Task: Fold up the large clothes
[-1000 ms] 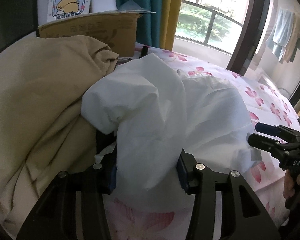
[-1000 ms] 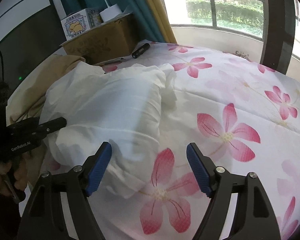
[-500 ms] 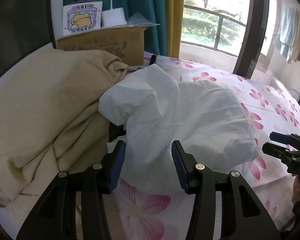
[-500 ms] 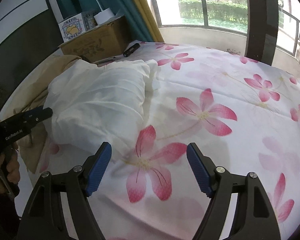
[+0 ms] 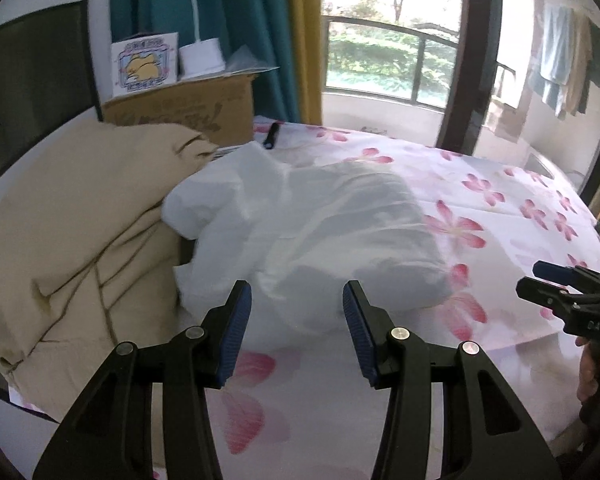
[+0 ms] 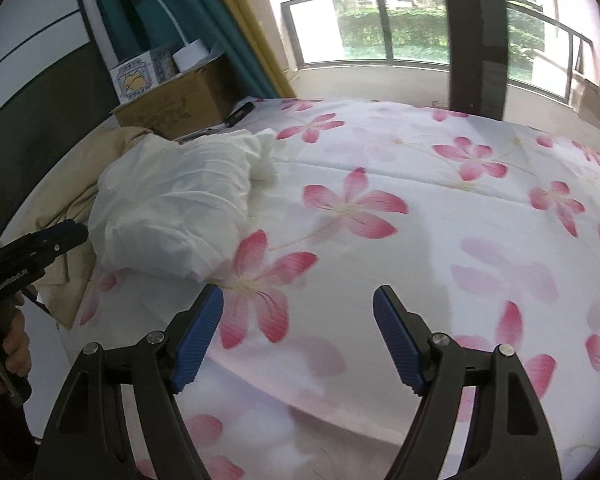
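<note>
Both claws hang in the air over the bed — the left gripper [image 5: 296, 320] has its jaws parted with nothing between them, and the right gripper [image 6: 298, 332] is spread wider, also holding nothing. The white garment [image 5: 312, 236] sits bunched in a rumpled heap on the flowered bedspread [image 6: 440, 216], pushed up against the tan bedding [image 5: 72, 232] at the head end, just ahead of the left claw and off to the left of the right one.

Here's the danger: that heap shows no clear hem or corner. From these angles I can't tell which fold is an edge — a blind pinch could catch several layers and lift a lump instead of a flat panel. The bedspread lies right under the garment, so a low grab may take the sheet too. A careless sweep could also drag the tan bedding along.
</note>
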